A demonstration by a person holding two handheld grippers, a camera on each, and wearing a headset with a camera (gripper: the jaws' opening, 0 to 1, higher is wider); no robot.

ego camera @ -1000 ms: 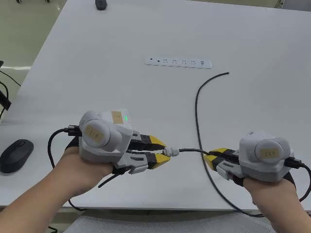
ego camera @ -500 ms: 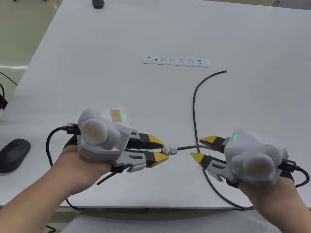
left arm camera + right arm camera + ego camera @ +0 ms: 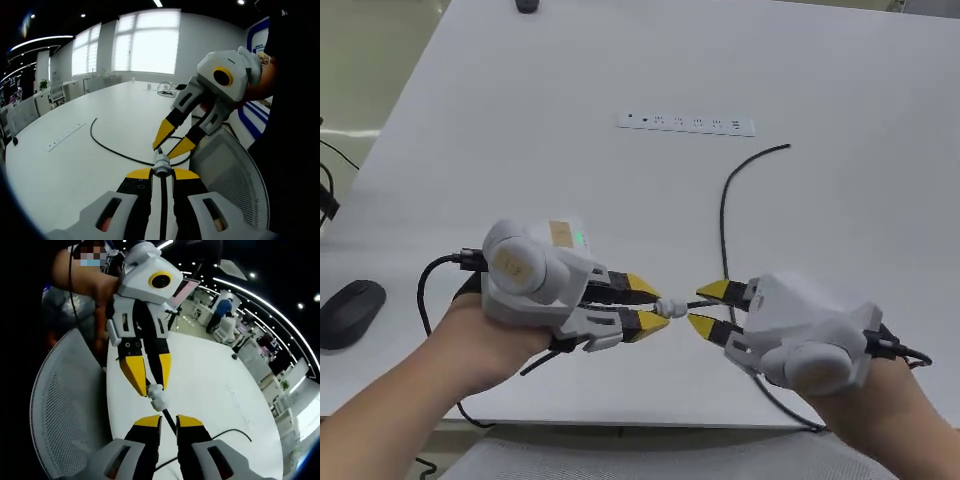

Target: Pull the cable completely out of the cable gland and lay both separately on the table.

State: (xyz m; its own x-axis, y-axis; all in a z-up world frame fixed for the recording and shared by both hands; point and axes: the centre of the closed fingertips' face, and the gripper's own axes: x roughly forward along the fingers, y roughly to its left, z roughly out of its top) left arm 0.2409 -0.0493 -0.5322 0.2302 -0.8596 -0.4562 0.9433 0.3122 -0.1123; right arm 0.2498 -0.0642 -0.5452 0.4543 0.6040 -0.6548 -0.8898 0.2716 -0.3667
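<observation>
I clamp the small white plastic cable gland (image 3: 669,308) in my left hand-held gripper (image 3: 658,307) as an anchor — my right hand-held gripper (image 3: 706,308), jaws apart at its 3 o'clock, straddles the thin black cable (image 3: 723,220), ready to pull.

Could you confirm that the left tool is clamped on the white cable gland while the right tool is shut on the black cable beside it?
Not quite: the right tool is open, and its jaws stand either side of the black cable without closing on it, as the head view shows. The left tool is indeed clamped on the white cable gland.
</observation>
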